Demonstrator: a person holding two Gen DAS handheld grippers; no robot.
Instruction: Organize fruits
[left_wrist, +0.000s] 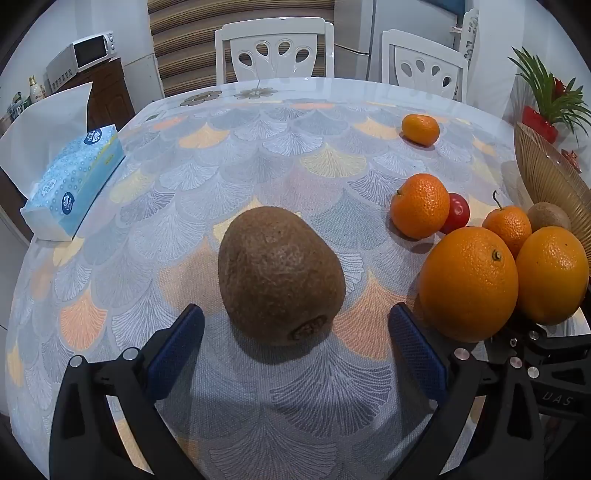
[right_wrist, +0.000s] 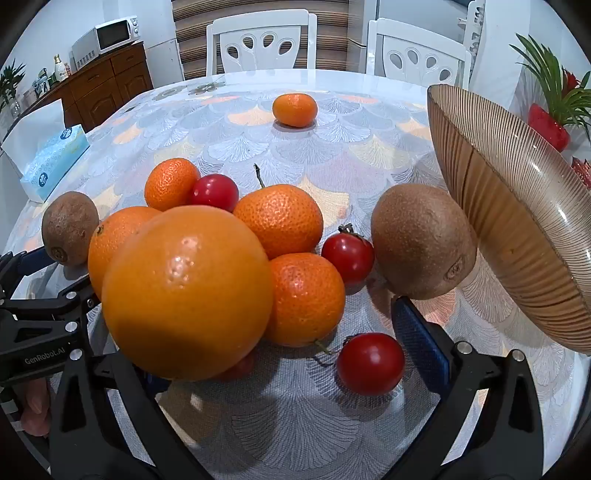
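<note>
Both tongs, left (left_wrist: 295, 325) and right (right_wrist: 288, 332), gape wide.

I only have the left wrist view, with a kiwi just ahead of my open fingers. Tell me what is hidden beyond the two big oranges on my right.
Observer: A fourth mandarin lies against the nearer big orange, on the side away from you.
Operator: Count the cherry tomatoes. I see one.
Observer: Three show clearly: the far tomato, the middle tomato beside the second kiwi, and the near tomato.
Operator: Report the right gripper.
Observer: The right gripper is open and holds nothing. The nearer big orange hides one of its fingers.
</note>
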